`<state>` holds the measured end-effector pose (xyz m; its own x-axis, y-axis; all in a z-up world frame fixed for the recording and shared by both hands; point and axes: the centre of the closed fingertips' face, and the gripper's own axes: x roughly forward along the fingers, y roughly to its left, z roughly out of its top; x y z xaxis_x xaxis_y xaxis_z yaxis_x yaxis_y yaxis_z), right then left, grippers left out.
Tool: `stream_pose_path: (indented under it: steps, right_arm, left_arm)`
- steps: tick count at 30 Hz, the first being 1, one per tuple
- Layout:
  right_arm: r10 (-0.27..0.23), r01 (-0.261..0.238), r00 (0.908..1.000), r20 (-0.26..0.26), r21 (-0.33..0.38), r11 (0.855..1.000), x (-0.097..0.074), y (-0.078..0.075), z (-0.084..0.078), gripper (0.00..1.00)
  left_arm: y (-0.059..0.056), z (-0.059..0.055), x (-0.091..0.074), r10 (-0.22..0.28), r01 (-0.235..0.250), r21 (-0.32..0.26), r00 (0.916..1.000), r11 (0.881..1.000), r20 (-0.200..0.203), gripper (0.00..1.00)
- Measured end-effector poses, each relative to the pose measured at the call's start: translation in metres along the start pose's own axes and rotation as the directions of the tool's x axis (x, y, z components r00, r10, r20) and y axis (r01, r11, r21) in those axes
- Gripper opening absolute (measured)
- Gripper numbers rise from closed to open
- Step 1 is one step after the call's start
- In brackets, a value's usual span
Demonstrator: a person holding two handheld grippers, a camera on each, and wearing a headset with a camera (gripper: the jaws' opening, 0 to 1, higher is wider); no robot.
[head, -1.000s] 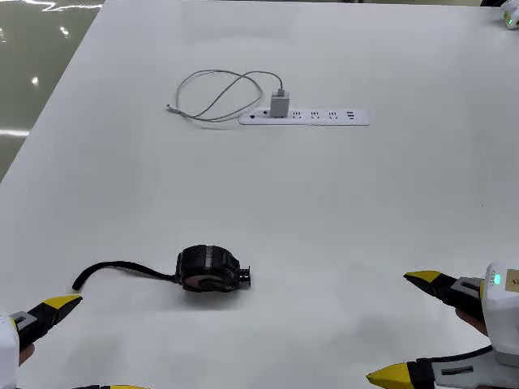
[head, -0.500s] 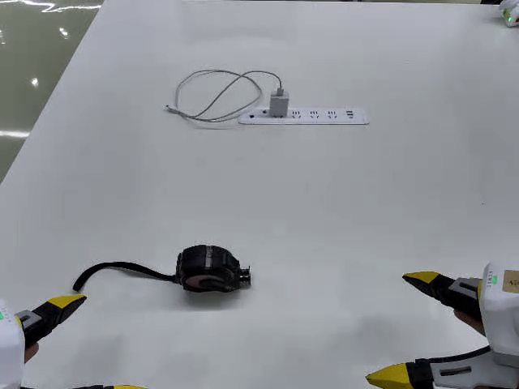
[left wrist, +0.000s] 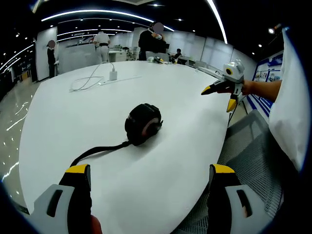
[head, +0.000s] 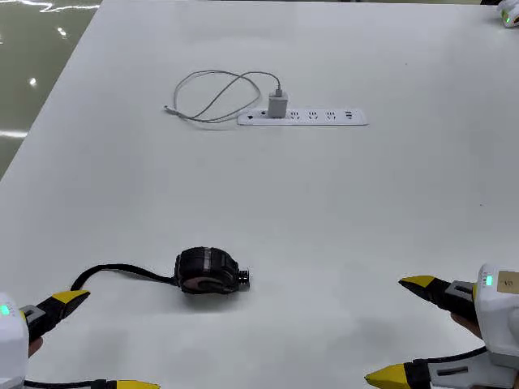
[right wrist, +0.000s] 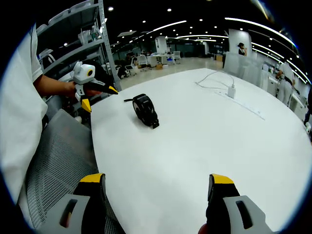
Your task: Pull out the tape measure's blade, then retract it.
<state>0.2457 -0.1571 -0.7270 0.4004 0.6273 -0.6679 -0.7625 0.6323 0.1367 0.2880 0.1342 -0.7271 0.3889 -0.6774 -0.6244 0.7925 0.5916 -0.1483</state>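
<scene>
1. The tape measure [head: 207, 271], black and round-cased, lies on its side on the white worktop [head: 324, 211], close to the person's edge and left of centre.
2. Its blade is wound in, with the end hook sitting at the case mouth on the side facing the right gripper [head: 397, 328].
3. No brand or writing can be read on the case.
4. A black wrist strap [head: 122, 269] trails from the tape measure toward the left gripper [head: 101, 340]. Its free end lies just beside one yellow jaw tip; I cannot tell whether they touch.
5. The left gripper's jaws stand wide apart, holding nothing.
6. The right gripper, well away from the tape measure on its hook side, also has its jaws spread and empty. A small label on its body is too small to read.
7. Far beyond the tape measure lies a white power strip [head: 312, 117] with a white charger [head: 278, 104] plugged in and a looped white cable [head: 212, 96] beside it.
</scene>
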Motion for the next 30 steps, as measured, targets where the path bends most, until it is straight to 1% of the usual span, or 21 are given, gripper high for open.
stream_pose_path:
  steps: [10, 22, 30]
  right_arm:
    - [-0.008, 0.008, 1.0000, 0.005, 0.002, 1.000, 0.000, -0.001, 0.000, 0.87]
    - [0.001, -0.001, 1.0000, 0.008, -0.011, 1.000, 0.008, -0.006, 0.005, 0.88]
    - [0.005, -0.004, 0.9999, 0.012, -0.027, 1.000, 0.012, -0.011, 0.011, 0.88]
  left_arm:
    - [0.002, 0.004, 0.005, -0.009, 0.009, 0.003, 1.0000, 1.000, 0.005, 0.99]
    - [0.002, 0.013, 0.022, -0.036, 0.036, 0.045, 0.9993, 0.998, -0.003, 0.99]
    - [0.002, 0.016, 0.032, -0.062, 0.063, 0.078, 0.9978, 0.995, -0.022, 0.99]
